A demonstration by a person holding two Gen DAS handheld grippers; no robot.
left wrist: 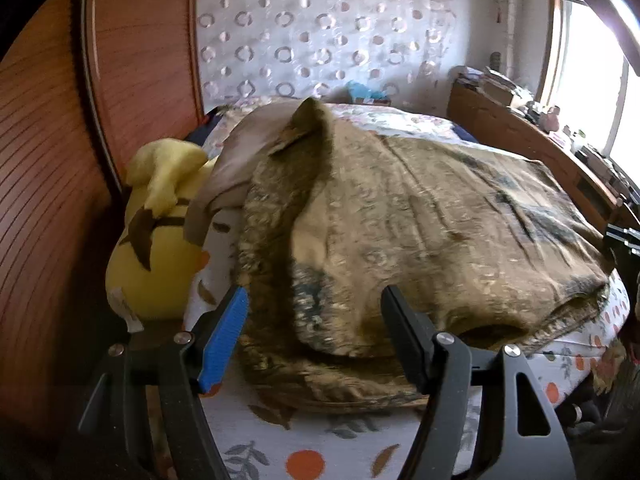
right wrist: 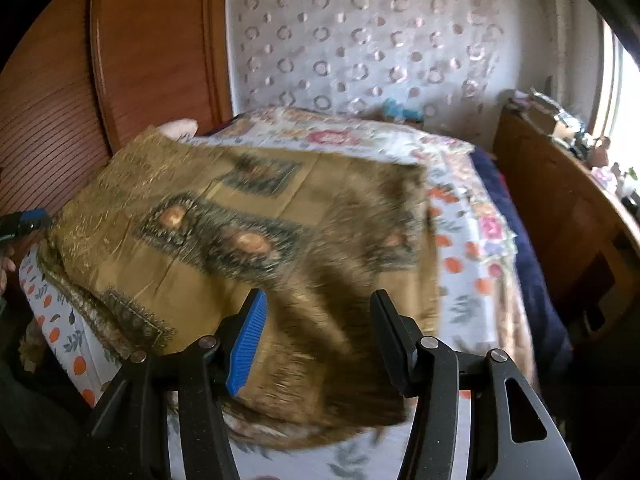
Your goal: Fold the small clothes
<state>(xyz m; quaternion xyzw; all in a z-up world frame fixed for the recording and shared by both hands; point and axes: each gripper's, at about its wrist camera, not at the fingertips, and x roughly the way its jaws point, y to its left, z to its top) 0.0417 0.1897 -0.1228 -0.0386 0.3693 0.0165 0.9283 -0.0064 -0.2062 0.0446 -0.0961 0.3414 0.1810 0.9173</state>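
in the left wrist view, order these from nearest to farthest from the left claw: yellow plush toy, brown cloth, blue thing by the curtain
1. brown cloth, lying right between the open left claw
2. yellow plush toy, off to the left by the wooden panel
3. blue thing, far back at the curtain

no readable text, labels, brands or numbers anywhere in either view

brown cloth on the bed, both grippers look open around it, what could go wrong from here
1. One corner of the brown patterned cloth stands up in a peak near the yellow plush toy; it may flop and spoil the fold.
2. The left gripper and right gripper are open with cloth between the fingers, so a closing pinch might catch several layers or the printed bedsheet beneath.
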